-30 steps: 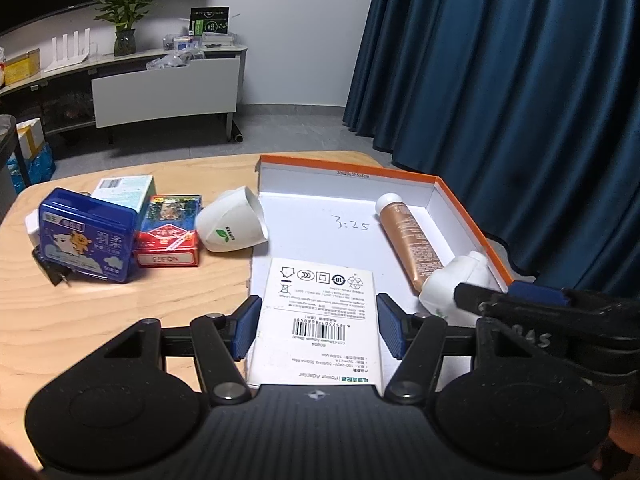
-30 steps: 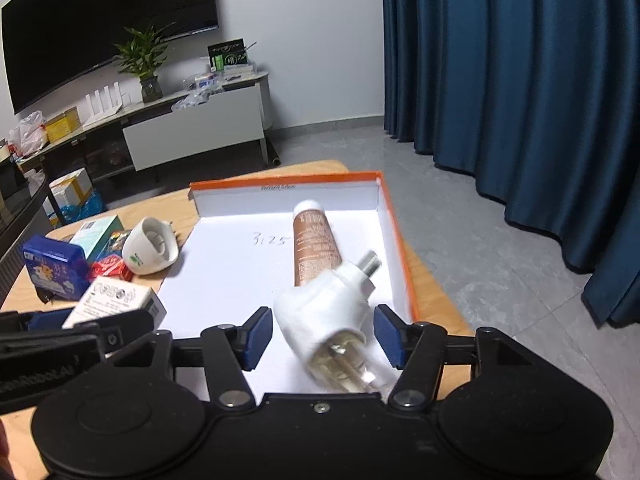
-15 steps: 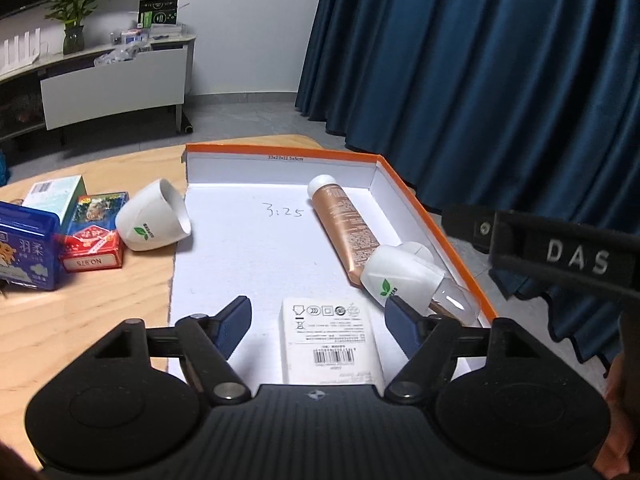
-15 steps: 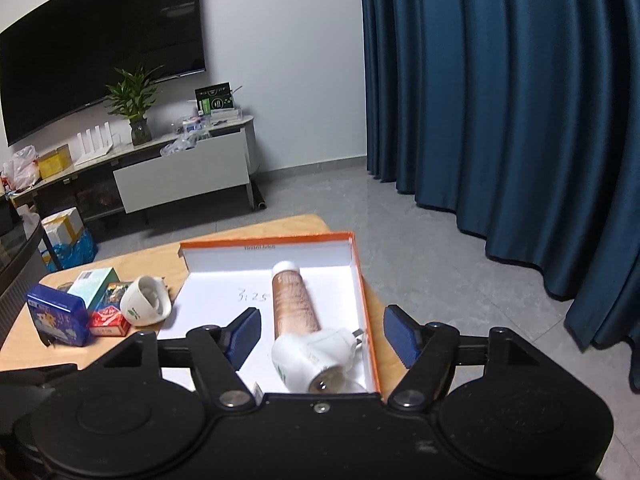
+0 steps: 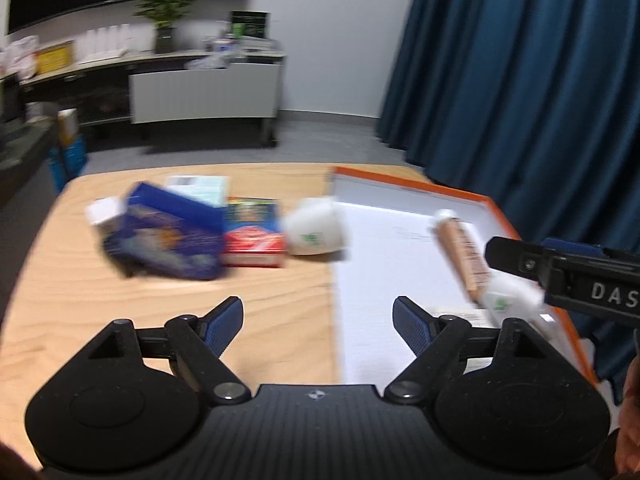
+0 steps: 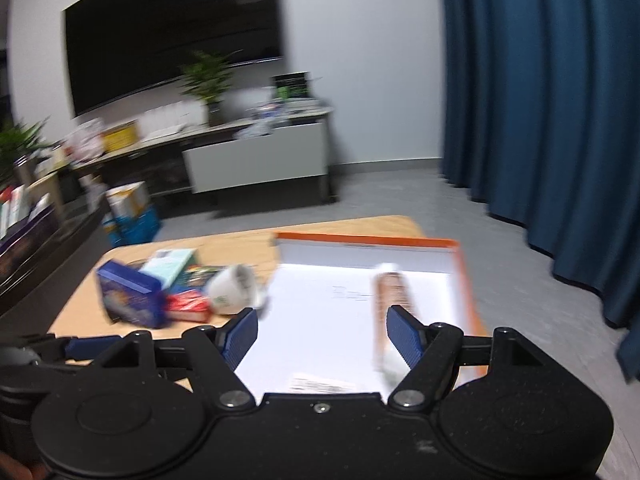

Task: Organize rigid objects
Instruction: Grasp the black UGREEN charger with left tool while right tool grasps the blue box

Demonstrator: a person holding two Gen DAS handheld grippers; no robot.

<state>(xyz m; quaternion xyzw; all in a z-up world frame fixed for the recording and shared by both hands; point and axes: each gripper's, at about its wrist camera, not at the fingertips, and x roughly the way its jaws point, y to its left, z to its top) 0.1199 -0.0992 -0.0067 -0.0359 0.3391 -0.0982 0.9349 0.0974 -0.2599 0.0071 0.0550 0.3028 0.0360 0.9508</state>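
while both frames are blurring, the left gripper (image 5: 318,318) is opening its jaws wide over the wooden table (image 5: 160,312) at lower centre, gripping nothing. left of centre, a blue box (image 5: 168,236), red box (image 5: 254,236) and white cup (image 5: 314,230) are lying together, with the orange-rimmed tray (image 5: 500,210) at right holding a brown bottle (image 5: 460,252). the right gripper (image 6: 322,336) is also opening, holding nothing, above the tray's white floor.

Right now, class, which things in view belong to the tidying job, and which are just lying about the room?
Job: orange-edged white box, brown tube, white cup, blue pack, red carton, teal box.

Lying about: potted plant, white cabinet, blue curtain.
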